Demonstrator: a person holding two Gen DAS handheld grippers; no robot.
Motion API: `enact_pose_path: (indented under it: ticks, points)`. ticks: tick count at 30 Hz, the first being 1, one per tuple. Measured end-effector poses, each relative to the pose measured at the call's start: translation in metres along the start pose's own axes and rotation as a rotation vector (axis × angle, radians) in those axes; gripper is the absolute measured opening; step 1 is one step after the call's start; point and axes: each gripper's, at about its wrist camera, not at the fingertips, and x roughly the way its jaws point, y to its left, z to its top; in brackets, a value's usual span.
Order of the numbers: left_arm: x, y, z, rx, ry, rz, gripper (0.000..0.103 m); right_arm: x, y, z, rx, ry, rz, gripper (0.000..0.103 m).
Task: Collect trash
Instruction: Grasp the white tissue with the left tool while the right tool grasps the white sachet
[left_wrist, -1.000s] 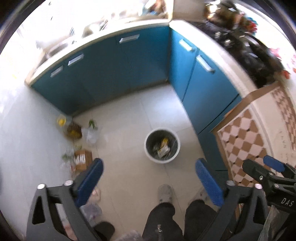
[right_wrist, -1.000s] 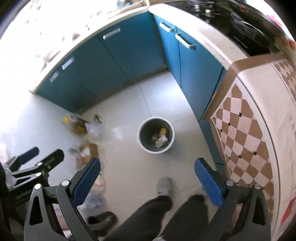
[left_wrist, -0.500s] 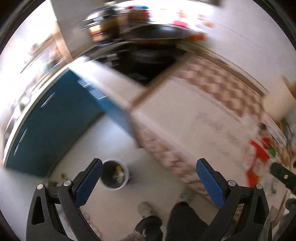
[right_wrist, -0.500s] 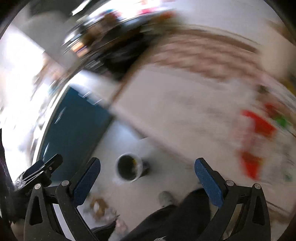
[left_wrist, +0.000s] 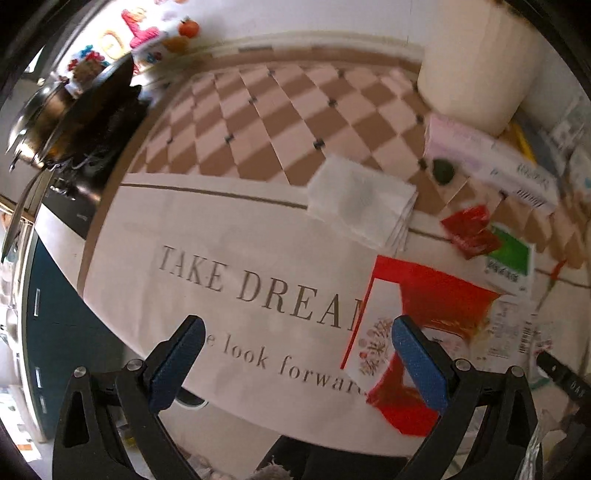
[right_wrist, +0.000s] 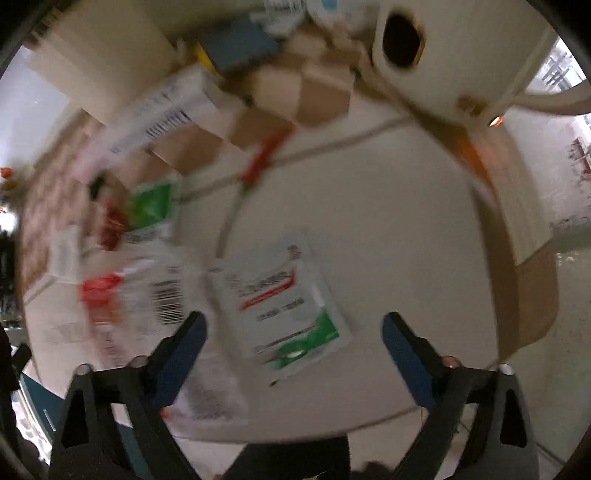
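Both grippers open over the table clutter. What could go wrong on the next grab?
1. The right wrist view is motion-blurred; closing the right gripper now may miss the flat white-and-green packet.
2. The red wrapper by the left gripper lies flat on the tablecloth; its fingers may pinch cloth too.
3. The folded napkins could get nudged, and it's unclear whether they're trash.

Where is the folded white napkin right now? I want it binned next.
In the left wrist view, the folded white napkin lies right of centre on the tablecloth, straddling its checkered border, up-left of the red wrapper.
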Motion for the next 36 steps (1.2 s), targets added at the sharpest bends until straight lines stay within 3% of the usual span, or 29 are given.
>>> enact_pose_path:
  ticks: [2, 6, 8, 9, 12, 22, 23, 24, 28, 30, 31, 36]
  points:
    - [0.011, -0.003, 0.005, 0.005, 0.024, 0.019, 0.103, 0.021, 0.004, 0.001, -0.034, 0.038, -0.011, 0.081]
    - [0.023, 0.003, 0.014, -0.011, 0.046, 0.041, 0.103, 0.023, 0.025, -0.004, -0.138, -0.046, -0.099, 0.056]
    - [0.026, 0.005, 0.02, -0.027, 0.049, 0.039, 0.103, 0.019, 0.029, -0.004, -0.147, -0.077, -0.103, 0.034]
    - [0.028, 0.006, 0.024, -0.038, 0.05, 0.032, 0.103, 0.017, 0.028, -0.002, -0.151, -0.084, -0.09, 0.016]
    - [0.031, 0.007, 0.035, -0.063, 0.055, 0.007, 0.103, 0.009, 0.022, 0.009, -0.112, -0.084, -0.033, 0.01]
    - [0.072, -0.004, 0.088, -0.089, 0.128, -0.14, 0.099, -0.044, 0.021, 0.067, -0.042, -0.203, 0.092, 0.01]
    - [0.077, -0.006, 0.091, -0.084, 0.132, -0.141, 0.088, -0.044, 0.015, 0.072, -0.04, -0.206, 0.098, 0.01]
    - [0.081, -0.008, 0.093, -0.079, 0.138, -0.143, 0.071, -0.045, 0.013, 0.073, -0.041, -0.209, 0.101, 0.01]
    - [0.081, -0.011, 0.093, -0.068, 0.105, -0.179, 0.035, -0.038, 0.03, 0.079, -0.057, -0.204, 0.105, 0.01]
    - [0.079, -0.015, 0.092, -0.037, 0.098, -0.189, 0.007, -0.03, 0.039, 0.08, -0.073, -0.203, 0.106, 0.01]
    - [0.077, -0.016, 0.091, -0.026, 0.1, -0.182, 0.003, -0.027, 0.045, 0.081, -0.083, -0.2, 0.108, 0.01]
    - [0.051, -0.002, 0.079, -0.016, 0.027, -0.111, 0.002, -0.025, 0.082, 0.072, -0.149, -0.192, 0.136, 0.01]
